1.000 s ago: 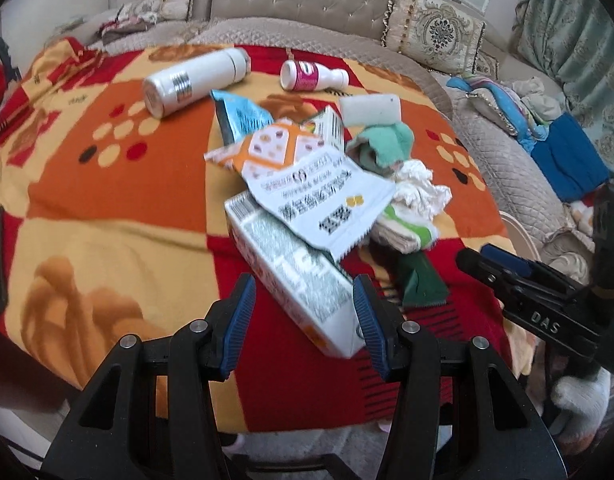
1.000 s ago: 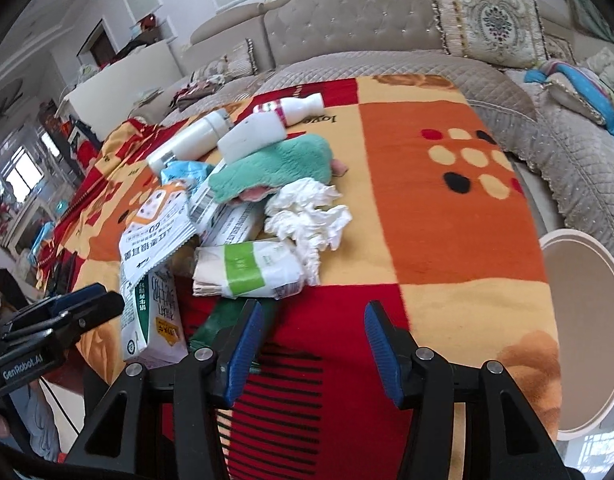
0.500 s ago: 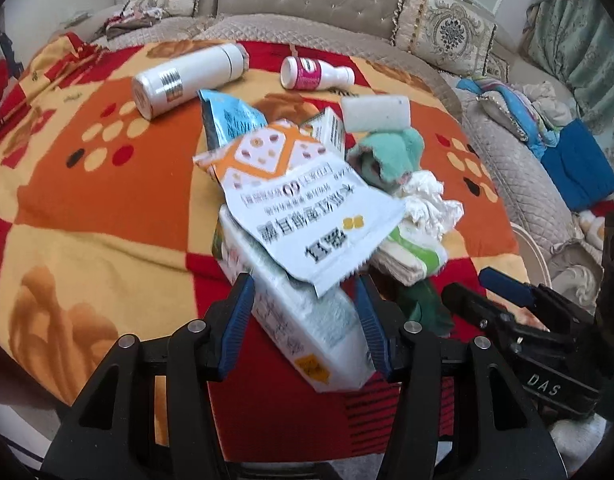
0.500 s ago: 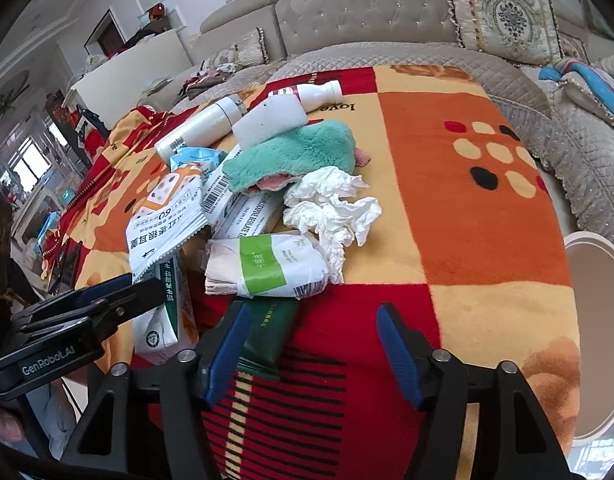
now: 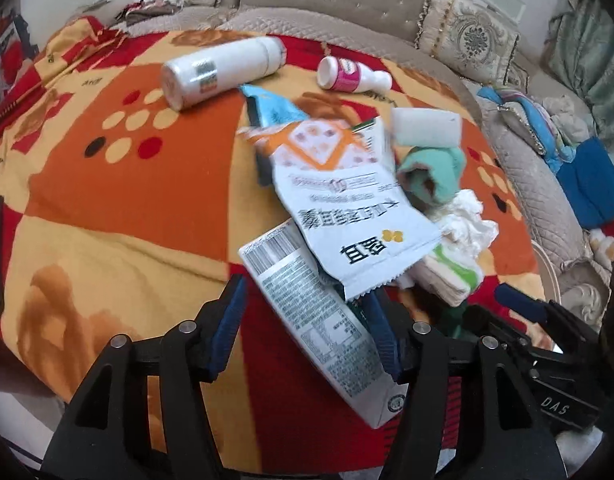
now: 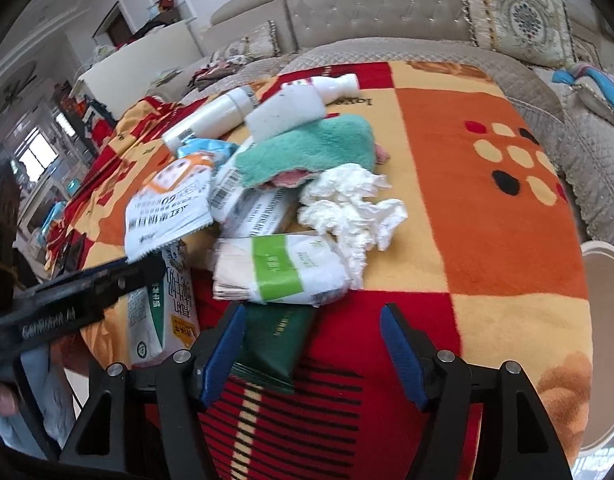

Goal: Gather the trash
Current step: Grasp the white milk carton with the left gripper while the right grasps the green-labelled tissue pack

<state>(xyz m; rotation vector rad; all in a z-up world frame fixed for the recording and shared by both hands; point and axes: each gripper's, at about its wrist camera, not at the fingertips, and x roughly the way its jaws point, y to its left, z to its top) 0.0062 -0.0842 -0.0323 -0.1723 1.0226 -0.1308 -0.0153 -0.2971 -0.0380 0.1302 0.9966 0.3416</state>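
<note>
Against the frames from a second ago, the left tongs [image 5: 307, 320] have pushed forward, so the milk carton [image 5: 319, 320] that lay just ahead of the tips now lies between the two wide-spread blue pads [image 5: 229, 322], its near corner level with the knuckles; neither pad clearly presses it, and the tongs hold nothing. The white printed wrapper [image 5: 347, 220] that lay flat across the carton now sits tilted up over its far end, blurred. The right tongs [image 6: 313, 346] have also come in: the dark green packet [image 6: 275, 340] that was ahead of the left pad now reaches back between the open pads, beside the left one, ungripped.

Left to right in the left view: a broad bare stretch of the orange, red and yellow blanket [image 5: 127, 200], then the white bottle [image 5: 223, 70] and the small pink-labelled bottle [image 5: 347, 76] at the far edge, well apart from the heap. The heap follows: blue wrapper [image 5: 271, 110], white sponge [image 5: 425, 128], green cloth [image 5: 431, 176], crumpled tissue [image 5: 471, 220], tissue pack [image 5: 451, 276]. Right of it the blanket ends near a quilted sofa [image 5: 527, 176].

In the right view the blanket's right half is open, patterned ground up to its edge, with a round white bin [image 6: 603, 344] just beyond it.
</note>
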